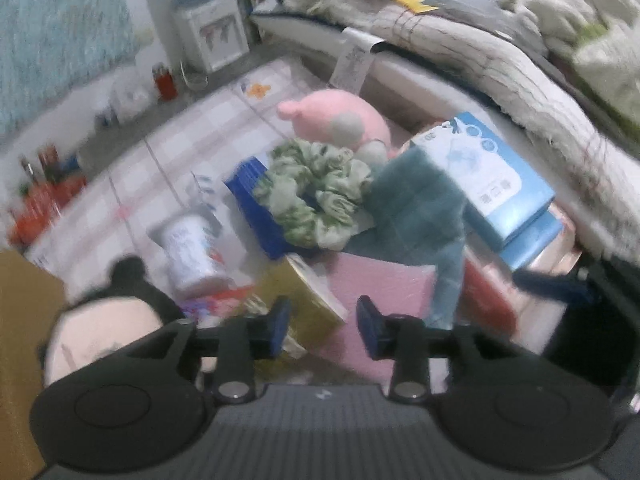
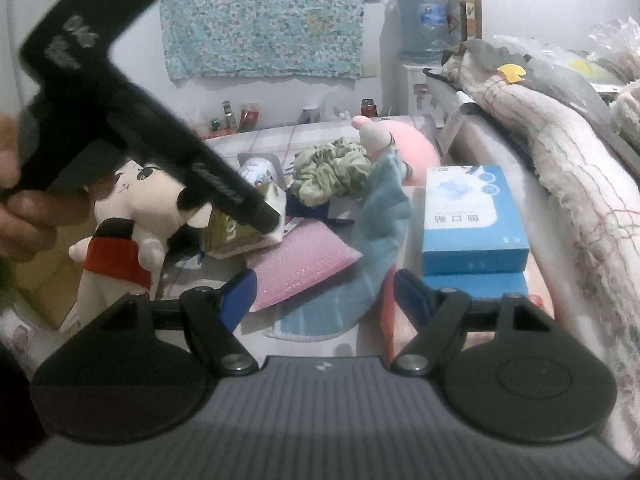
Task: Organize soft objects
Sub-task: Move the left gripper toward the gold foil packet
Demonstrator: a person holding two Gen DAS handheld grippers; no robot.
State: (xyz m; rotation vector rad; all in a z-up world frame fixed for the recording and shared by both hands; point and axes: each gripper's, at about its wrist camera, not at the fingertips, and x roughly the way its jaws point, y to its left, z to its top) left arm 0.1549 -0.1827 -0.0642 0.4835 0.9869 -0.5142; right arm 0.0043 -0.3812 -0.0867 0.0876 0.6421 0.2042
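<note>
The left tongs [image 1: 323, 326] stand partly open with nothing between the blue pads, hanging above a pink bubble-wrap pouch [image 1: 384, 280] and a gold box [image 1: 308, 292]. The right tongs [image 2: 324, 300] are wide open and empty too, held over the near edge of the same pouch and a blue cloth [image 2: 360, 248]. The soft things lie in a jumble on the checked bench [image 1: 192, 136]: a green scrunchie [image 1: 316, 192] rests on a dark blue box [image 1: 256, 216] in the middle, a pink plush [image 1: 340, 120] lies just beyond it at the far side, and the blue cloth drapes down from the plush toward the near side, beside a light blue carton [image 1: 492, 176] on the right. At the left a doll [image 2: 132, 208] with black hair and a red skirt stands upright near a white can [image 1: 192, 256] lying on its side. A hand [image 2: 24, 208] holds the left tool at the left edge of the right wrist view.
</note>
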